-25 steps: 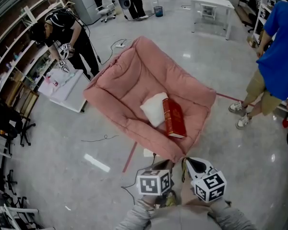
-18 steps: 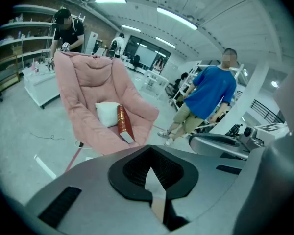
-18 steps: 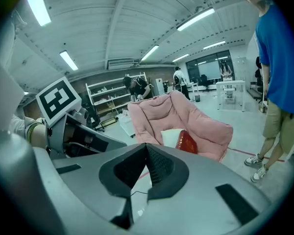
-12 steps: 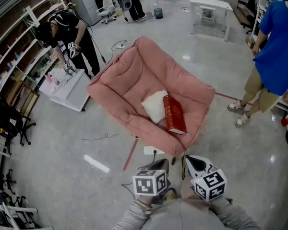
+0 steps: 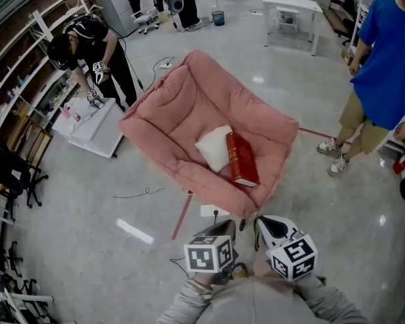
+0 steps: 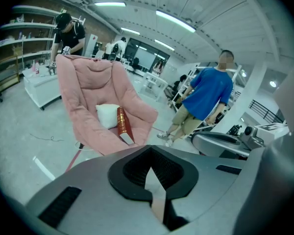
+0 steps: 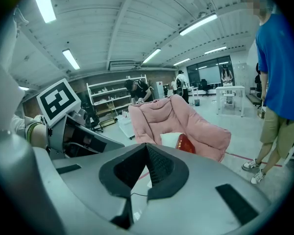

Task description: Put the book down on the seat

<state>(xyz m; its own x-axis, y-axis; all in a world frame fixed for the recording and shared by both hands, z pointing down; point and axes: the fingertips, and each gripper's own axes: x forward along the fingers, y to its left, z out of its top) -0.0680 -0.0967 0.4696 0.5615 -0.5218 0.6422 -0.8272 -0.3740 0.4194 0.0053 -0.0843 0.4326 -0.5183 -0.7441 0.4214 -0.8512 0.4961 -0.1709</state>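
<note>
Downward, from the head view: pink seat [image 5: 182, 106] in mid-floor, with red book [image 5: 243, 160] lying flat on its cushion. Spine side touching white pillow [image 5: 213, 147], lower end near the front rim. Well apart from both grippers. Left gripper [image 5: 223, 229] and right gripper [image 5: 262, 227] side by side at the bottom edge, just short of the seat's front and pointing toward it. Person in black [image 5: 88, 42] bent over white table [image 5: 98, 130] at upper left. Person in blue [image 5: 385, 52] standing at right, near the seat. Strip of red tape [image 5: 183, 220] on the grey floor [image 5: 67, 201] by the seat's front.

Next, left gripper view: jaws clenched, pads pressed together along a seam, nothing between them. Beyond them the seat with its tall back, book resting on it just right of the pillow. Person in blue off to the right, person in black behind the seat at far left.

Lastly, right gripper view: jaws likewise closed tip to tip, empty. Left gripper visible at left. Seat ahead, with only a red corner of the book showing past the pillow.
</note>
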